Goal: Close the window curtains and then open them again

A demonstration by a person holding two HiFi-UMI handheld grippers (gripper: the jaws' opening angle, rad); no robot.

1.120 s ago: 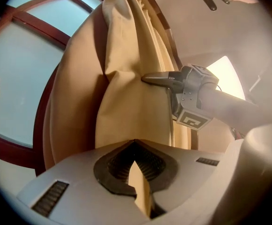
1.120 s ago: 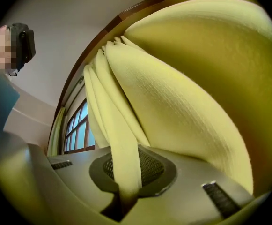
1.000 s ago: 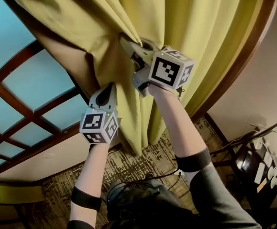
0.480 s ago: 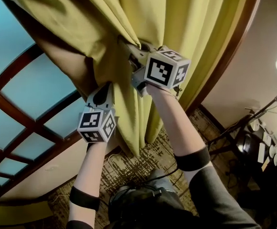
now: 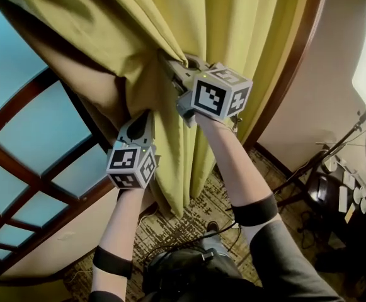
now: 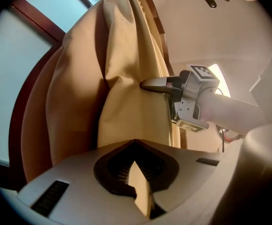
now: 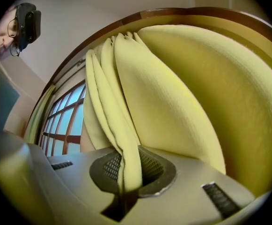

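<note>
A yellow-green curtain (image 5: 233, 24) hangs gathered against the dark wooden window frame (image 5: 290, 74), leaving the blue panes of the window (image 5: 25, 131) bare at the left. My right gripper (image 5: 165, 56) is the higher one and is shut on a yellow fold at the curtain's leading edge, which runs between its jaws (image 7: 128, 168). My left gripper (image 5: 147, 113) sits lower and to the left, shut on a fold of the tan lining (image 6: 136, 172). In the left gripper view, the right gripper (image 6: 145, 84) bites into the same bunch of cloth further up.
Patterned carpet (image 5: 189, 225) lies below, with a cable across it. A dark stand with small white items (image 5: 340, 190) is at the right by the cream wall (image 5: 334, 61). A person's head-worn camera (image 7: 27, 20) shows at the right gripper view's upper left.
Both grippers keep their hold on the curtain and barely shift in the picture. The head view has swung, showing more of the right wall and its bright patch.
</note>
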